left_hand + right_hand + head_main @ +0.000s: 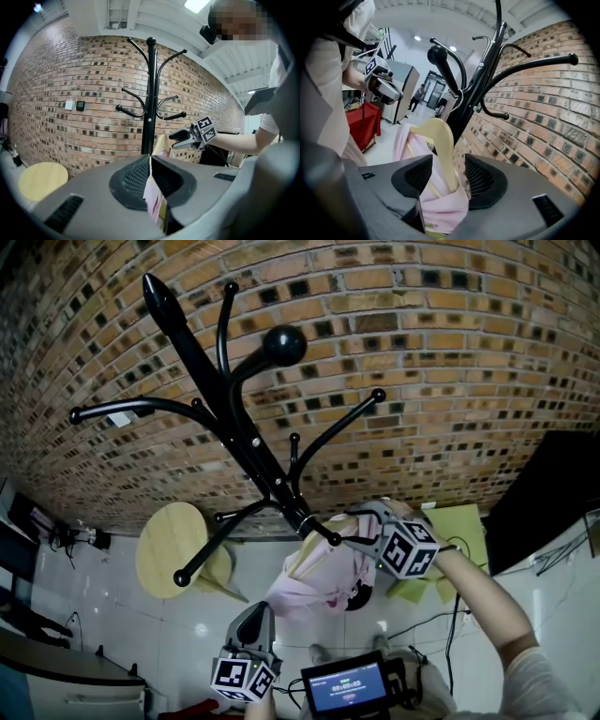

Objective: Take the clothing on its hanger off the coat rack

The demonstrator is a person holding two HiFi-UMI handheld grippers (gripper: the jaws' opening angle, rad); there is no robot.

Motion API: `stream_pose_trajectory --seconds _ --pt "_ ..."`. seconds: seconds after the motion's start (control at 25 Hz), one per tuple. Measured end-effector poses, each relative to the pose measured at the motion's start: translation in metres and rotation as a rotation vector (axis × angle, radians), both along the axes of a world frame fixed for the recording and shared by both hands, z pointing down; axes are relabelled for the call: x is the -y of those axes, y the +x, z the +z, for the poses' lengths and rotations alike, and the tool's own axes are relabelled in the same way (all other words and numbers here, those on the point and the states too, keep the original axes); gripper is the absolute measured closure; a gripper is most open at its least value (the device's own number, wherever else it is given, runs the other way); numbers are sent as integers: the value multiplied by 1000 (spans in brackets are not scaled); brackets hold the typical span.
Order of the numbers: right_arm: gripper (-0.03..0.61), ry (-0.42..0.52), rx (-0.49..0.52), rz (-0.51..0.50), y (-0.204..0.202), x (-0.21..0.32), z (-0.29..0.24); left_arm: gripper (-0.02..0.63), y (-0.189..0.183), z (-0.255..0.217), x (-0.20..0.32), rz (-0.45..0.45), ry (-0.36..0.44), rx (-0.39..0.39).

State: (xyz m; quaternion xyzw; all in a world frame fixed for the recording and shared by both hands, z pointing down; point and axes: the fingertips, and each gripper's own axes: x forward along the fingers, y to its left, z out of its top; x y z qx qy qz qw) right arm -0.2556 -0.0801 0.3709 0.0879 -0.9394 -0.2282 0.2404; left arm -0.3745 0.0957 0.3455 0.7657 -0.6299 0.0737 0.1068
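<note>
A black coat rack stands in front of the brick wall. Beside its lower pegs hangs pink clothing on a cream hanger. My right gripper is at the hanger's top. In the right gripper view the hanger and pink cloth sit between the jaws of the right gripper, which is shut on them. My left gripper is lower down. In the left gripper view the left gripper is shut on a fold of the pink clothing. Whether the hook rests on a peg is hidden.
A round wooden stool stands left of the rack's base. A small screen is at the bottom of the head view. A dark panel and yellow-green sheets lie to the right. Red furniture stands further back.
</note>
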Motion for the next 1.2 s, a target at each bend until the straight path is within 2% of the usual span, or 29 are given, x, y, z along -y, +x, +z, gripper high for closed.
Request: stream_pose_trajectory --seconds 0.16,0.52,1.0,1.08,1.2 --pt "357 -46 -7 -76 -5 -2 1 591 -1 -1 -1 -8 1 4" --pt "359 -88 -23 -172 -21 -8 7 591 -7 -1 1 -34 9 6" --pt "364 -143 -44 -275 -35 -15 6 591 -17 -2 -4 -64 22 5" --pt "387 -147 -53 -285 -37 -14 8 591 -19 -2 -4 -71 24 6" --pt "387 -162 -65 -309 -39 -15 10 591 -22 -3 -3 -80 28 7"
